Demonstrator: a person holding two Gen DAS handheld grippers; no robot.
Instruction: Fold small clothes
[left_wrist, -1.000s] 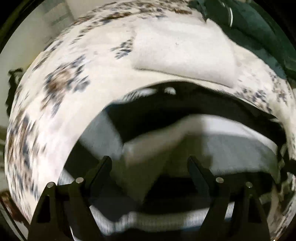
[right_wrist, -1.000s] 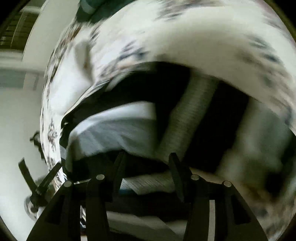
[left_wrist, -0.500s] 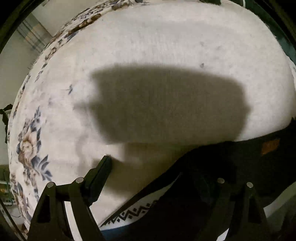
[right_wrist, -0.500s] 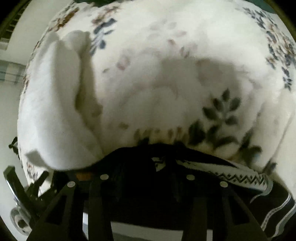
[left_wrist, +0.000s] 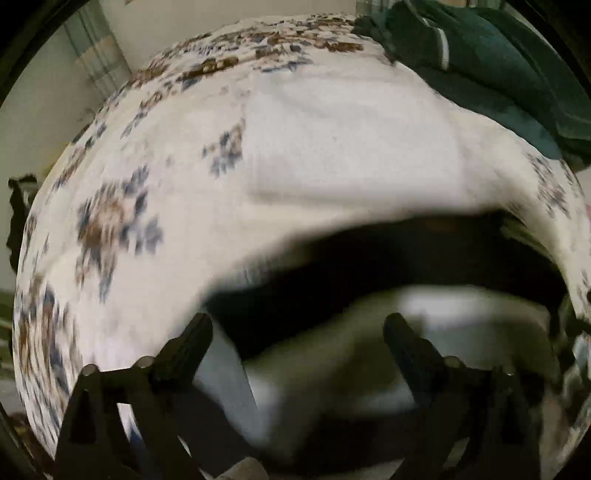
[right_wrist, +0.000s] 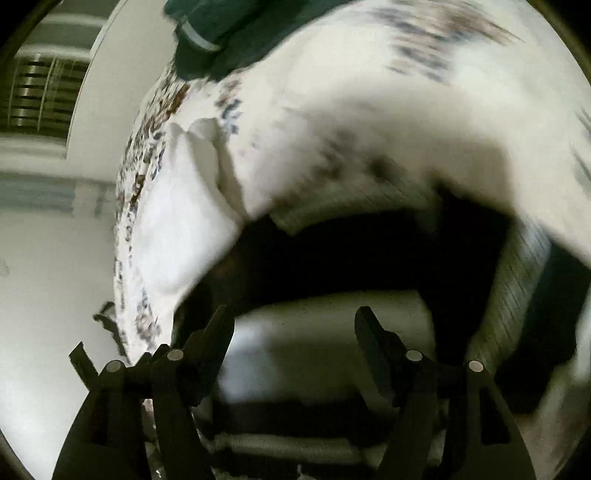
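The left gripper and right gripper both hover with jaws opening wide, gripping nothing, just above the black-and-grey striped knit garment lying on the white floral bedspread; beyond it rests a folded white cloth

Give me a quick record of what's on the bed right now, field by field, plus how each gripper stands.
surface: floral bedspread
folded item: white cloth, lying flat on the bedspread
far corner: dark green garment
being worked: black and grey garment, blurred, nearest the cameras
left gripper: jaws opening, pads not pressing on the garment
right gripper: jaws opening, garment below, not gripped
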